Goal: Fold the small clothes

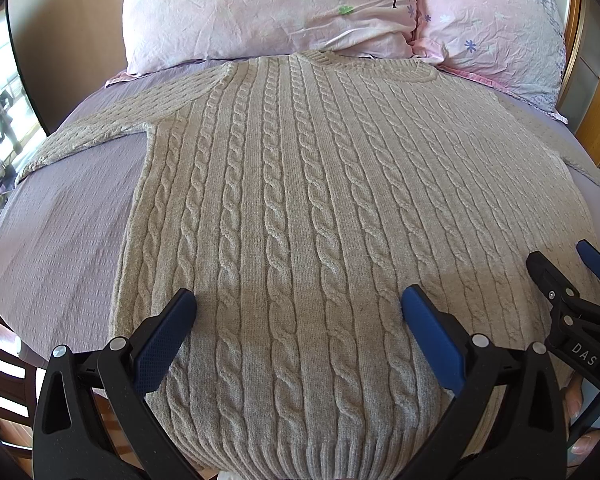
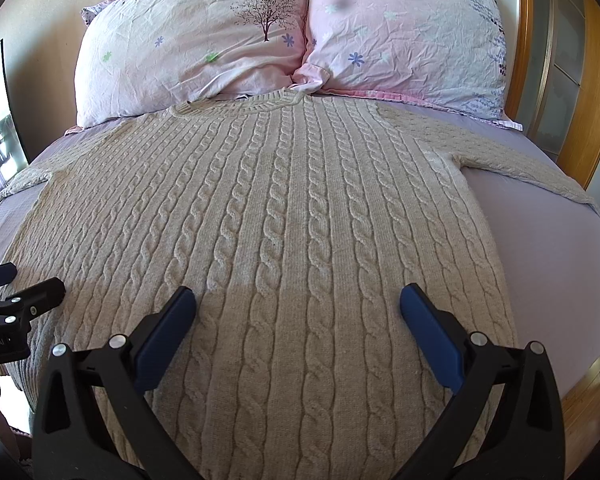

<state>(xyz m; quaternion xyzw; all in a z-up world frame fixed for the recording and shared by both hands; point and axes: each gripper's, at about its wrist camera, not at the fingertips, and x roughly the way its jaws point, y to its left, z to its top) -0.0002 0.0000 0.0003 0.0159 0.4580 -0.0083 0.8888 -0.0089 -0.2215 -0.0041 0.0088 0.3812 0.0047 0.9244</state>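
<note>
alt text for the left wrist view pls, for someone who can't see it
A beige cable-knit sweater lies flat on a lilac bed sheet, neckline toward two pink floral pillows. The open left tool hovers over its hem end, the right tool beside it at the frame's right edge.

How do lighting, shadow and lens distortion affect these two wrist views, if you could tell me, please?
Left wrist view: sunlight falls on the far sweater; a shadow band covers its near part around the left hand-held gripper; the fisheye bows the bed.
Right wrist view: the same shadow edge crosses near the right hand-held gripper; a dark blurred smudge sits over the right pillow.
</note>
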